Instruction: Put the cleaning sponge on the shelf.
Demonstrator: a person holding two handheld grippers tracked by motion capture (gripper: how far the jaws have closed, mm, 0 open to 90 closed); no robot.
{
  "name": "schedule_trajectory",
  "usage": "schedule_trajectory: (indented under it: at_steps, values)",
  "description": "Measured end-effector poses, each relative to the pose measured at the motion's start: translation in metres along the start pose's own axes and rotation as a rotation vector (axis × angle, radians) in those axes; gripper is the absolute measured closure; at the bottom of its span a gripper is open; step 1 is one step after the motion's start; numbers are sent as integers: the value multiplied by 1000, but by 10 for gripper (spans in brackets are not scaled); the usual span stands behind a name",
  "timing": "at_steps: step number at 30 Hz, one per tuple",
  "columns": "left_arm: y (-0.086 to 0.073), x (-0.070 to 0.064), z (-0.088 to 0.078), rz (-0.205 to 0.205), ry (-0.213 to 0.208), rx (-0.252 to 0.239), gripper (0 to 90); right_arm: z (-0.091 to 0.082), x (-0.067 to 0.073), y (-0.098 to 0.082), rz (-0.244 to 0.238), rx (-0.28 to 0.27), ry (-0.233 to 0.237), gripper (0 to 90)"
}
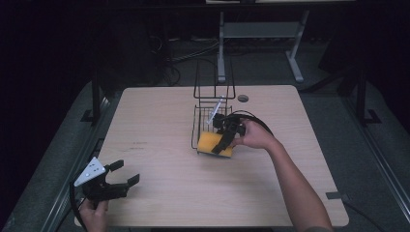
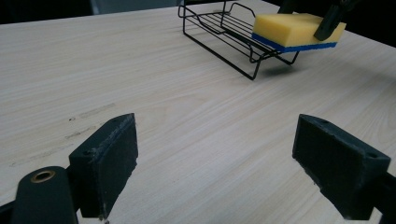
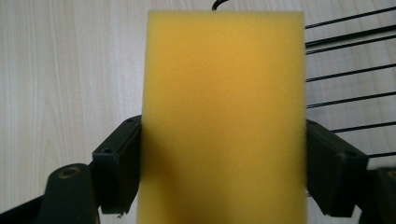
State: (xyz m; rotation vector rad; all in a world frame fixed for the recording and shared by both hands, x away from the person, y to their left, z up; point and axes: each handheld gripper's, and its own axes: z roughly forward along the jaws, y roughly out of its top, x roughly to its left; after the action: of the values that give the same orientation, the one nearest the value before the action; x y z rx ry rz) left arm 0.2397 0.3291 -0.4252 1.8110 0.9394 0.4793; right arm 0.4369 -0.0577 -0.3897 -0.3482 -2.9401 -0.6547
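Note:
A yellow sponge (image 1: pixel 210 143) with a blue underside (image 2: pixel 294 31) hangs over the front edge of a black wire rack (image 1: pixel 205 116) near the table's middle. My right gripper (image 1: pixel 223 141) is shut on the sponge; in the right gripper view its jaws press both long sides of the sponge (image 3: pixel 224 107), and the rack's wires (image 3: pixel 350 70) run off to the right. My left gripper (image 1: pixel 126 172) stands open near the table's front left corner, held low over bare wood. Its fingers (image 2: pixel 109 158) are wide apart with nothing between them, and the rack (image 2: pixel 224 32) lies far ahead.
The rack has a tall upright wire frame (image 1: pixel 214 77) at its far side. A small round grommet (image 1: pixel 243 98) sits at the table's back edge. Behind the wooden table (image 1: pixel 154 121) stand a grey desk frame (image 1: pixel 261 34) and floor cables.

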Motion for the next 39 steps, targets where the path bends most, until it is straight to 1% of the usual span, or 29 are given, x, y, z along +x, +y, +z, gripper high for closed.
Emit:
schedule_trajectory:
  at_steps: [3,5,6,9,10,14,18,19,20,22,25,26,27,29,30,32,39]
  values:
    - [0,0,0,0,-1,0,134,-1,-1,3,1,8,-6,225]
    - [0,0,0,2,-1,2,134,-1,-3,6,1,7,-3,225]
    - [0,0,0,2,1,1,134,-1,-7,8,4,11,-1,225]
    - [0,0,-1,2,-1,0,134,1,-9,9,15,15,11,225]
    - [0,0,0,1,1,1,134,5,-12,9,16,41,6,225]
    - [0,0,0,2,-1,-1,134,6,-17,11,23,42,6,225]
    - [0,0,0,1,0,1,134,5,-20,15,24,54,1,225]
    - [0,0,-1,2,0,0,134,4,-22,17,26,44,-3,225]
    - [0,0,-1,1,0,-2,134,3,-26,18,33,33,4,225]
    - [0,1,-1,1,0,0,134,4,-29,19,32,56,-16,225]
    - [0,1,0,1,0,0,134,3,-32,21,39,62,-18,224]
    - [0,1,0,2,-1,-1,134,3,-35,23,47,46,-19,224]
    - [0,1,0,2,-1,-1,135,3,-38,22,53,36,-13,223]
    - [0,1,0,1,0,0,134,3,-40,22,58,35,-21,222]
    - [0,1,0,-1,-1,0,134,6,-44,19,67,39,-30,221]
    - [0,0,0,-2,-2,0,134,9,-47,17,74,51,-36,220]
    - [0,0,1,-1,-4,2,134,15,-48,17,70,52,-46,214]
